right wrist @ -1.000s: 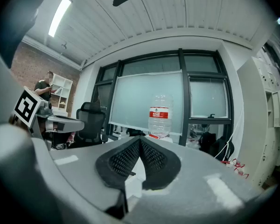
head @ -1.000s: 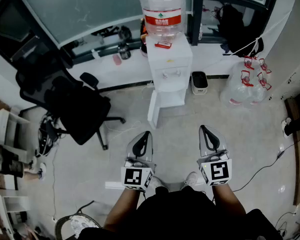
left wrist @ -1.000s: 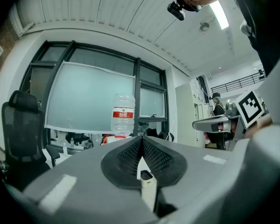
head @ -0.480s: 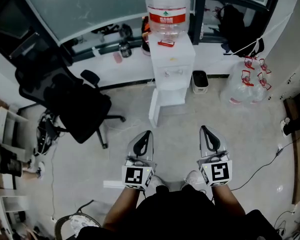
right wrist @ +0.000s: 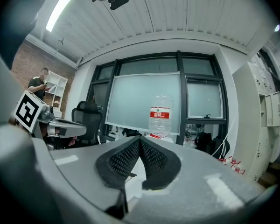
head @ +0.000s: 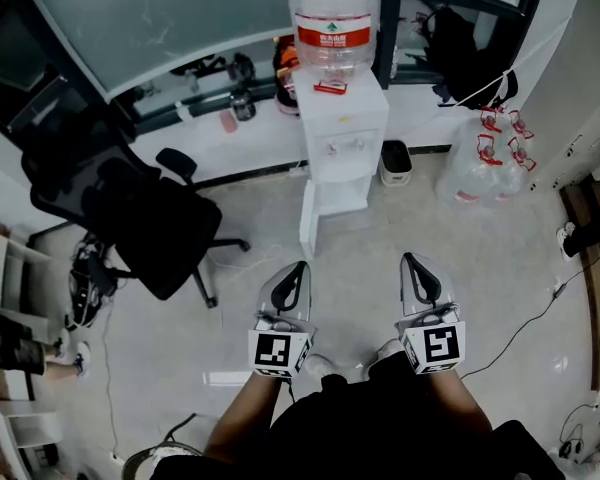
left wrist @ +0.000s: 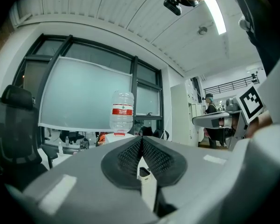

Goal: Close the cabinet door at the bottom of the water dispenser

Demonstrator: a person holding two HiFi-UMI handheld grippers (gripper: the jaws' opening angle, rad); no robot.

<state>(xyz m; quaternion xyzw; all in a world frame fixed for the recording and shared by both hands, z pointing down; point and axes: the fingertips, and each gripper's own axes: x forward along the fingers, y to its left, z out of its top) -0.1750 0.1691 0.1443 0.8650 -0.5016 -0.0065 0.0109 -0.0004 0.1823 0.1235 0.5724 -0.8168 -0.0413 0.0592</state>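
Observation:
The white water dispenser [head: 340, 133] stands against the far wall with a clear bottle [head: 329, 18] on top. Its bottom cabinet door [head: 308, 220] hangs open, swung out to the left. My left gripper [head: 298, 266] is shut and empty, pointing level at the dispenser a short way in front of the open door. My right gripper [head: 407, 258] is also shut and empty, level with the left one and to the right of the dispenser's front. In the left gripper view the bottle [left wrist: 122, 112] rises above the closed left gripper [left wrist: 141, 139]. In the right gripper view the bottle [right wrist: 159, 115] shows beyond the right gripper [right wrist: 140, 138].
A black office chair [head: 145, 218] stands left of the dispenser. A small white bin [head: 395, 161] and several empty water bottles [head: 485, 163] sit to its right. A cable [head: 535, 318] runs over the floor at right. A person [head: 10, 340] stands at the far left edge.
The view has drifted a little as the person shifts a foot. Both grippers stay shut and side by side. The cabinet door stands open as before.

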